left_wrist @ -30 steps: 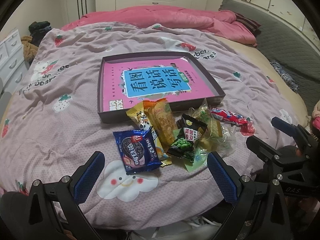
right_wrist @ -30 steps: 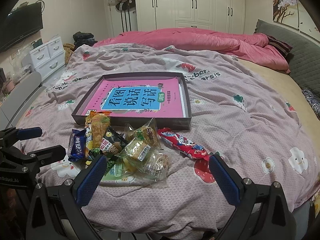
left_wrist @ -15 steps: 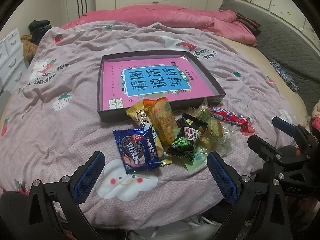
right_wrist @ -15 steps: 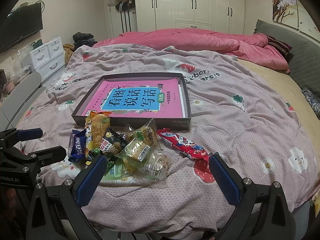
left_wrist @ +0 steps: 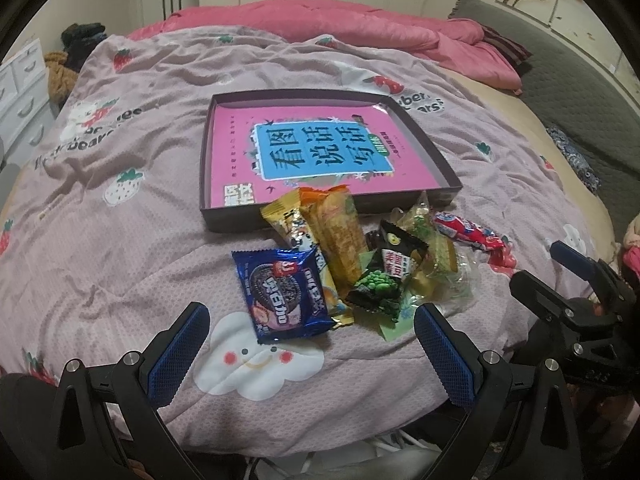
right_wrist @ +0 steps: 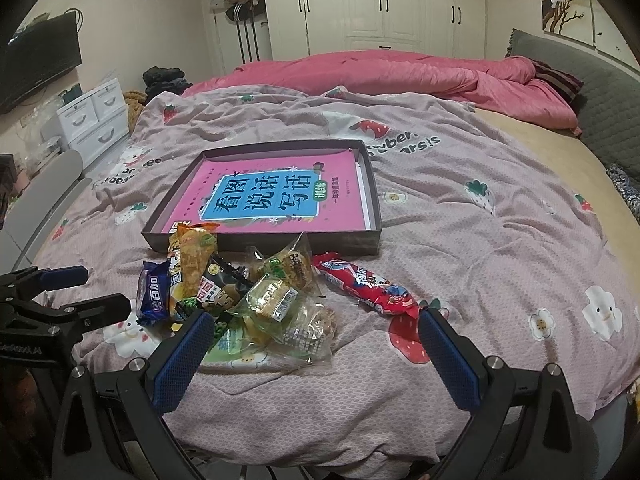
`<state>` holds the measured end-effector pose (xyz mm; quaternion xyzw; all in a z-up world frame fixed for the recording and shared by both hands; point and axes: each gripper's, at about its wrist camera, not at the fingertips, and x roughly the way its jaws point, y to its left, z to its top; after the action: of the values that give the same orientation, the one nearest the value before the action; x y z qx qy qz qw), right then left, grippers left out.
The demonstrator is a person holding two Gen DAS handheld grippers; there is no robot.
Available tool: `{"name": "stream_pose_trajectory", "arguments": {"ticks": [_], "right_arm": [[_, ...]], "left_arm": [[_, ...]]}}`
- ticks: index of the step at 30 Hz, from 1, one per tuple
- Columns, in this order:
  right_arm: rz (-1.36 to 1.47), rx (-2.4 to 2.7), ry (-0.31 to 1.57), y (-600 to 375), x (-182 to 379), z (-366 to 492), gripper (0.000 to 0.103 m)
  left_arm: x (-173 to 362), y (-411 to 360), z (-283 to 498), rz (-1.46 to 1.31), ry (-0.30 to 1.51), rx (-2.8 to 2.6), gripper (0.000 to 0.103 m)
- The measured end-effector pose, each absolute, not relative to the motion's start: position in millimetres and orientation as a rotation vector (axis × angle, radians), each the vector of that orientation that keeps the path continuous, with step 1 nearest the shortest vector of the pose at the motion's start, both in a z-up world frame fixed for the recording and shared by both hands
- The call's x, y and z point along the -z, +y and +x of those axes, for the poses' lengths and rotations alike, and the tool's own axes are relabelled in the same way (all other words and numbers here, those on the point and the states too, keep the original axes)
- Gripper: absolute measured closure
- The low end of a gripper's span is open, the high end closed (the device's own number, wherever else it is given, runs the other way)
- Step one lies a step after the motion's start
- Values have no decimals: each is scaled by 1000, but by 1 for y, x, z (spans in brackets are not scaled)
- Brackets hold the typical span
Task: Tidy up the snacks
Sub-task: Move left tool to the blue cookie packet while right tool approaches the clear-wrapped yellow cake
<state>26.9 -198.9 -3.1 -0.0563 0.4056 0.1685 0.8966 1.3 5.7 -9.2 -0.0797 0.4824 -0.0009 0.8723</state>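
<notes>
A pile of snack packets lies on the bed in front of a dark shallow box point(left_wrist: 224, 222) point(right_wrist: 256, 245) that holds a pink book point(left_wrist: 320, 152) point(right_wrist: 272, 196). The pile has a blue Oreo pack point(left_wrist: 282, 294) point(right_wrist: 154, 292), an orange packet point(left_wrist: 338, 236) point(right_wrist: 192, 260), a black green-pea packet point(left_wrist: 386, 270), clear-wrapped pastries point(right_wrist: 280, 300) and a red candy bar point(left_wrist: 468, 232) point(right_wrist: 362, 286). My left gripper point(left_wrist: 308, 354) is open and empty, just short of the Oreo pack. My right gripper point(right_wrist: 312, 360) is open and empty, near the pastries.
The bed has a lilac strawberry-print cover point(left_wrist: 120, 240) and a pink duvet point(right_wrist: 400, 76) at the far end. White drawers point(right_wrist: 94, 120) stand left of the bed, wardrobes point(right_wrist: 380, 4) behind it. Each gripper shows at the edge of the other's view point(left_wrist: 576, 284) point(right_wrist: 60, 292).
Both grippers have barely moved; the view has shifted only slightly. The snacks and the box lie as before.
</notes>
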Motion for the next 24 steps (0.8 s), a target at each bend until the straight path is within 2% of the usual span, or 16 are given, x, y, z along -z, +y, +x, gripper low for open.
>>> {"name": "stream_pose_trajectory", "arguments": {"ticks": [24], "right_arm": [[-148, -416, 884, -189, 24, 41, 0]], "left_arm": [[52, 44, 27, -311, 1140, -43, 2]]}}
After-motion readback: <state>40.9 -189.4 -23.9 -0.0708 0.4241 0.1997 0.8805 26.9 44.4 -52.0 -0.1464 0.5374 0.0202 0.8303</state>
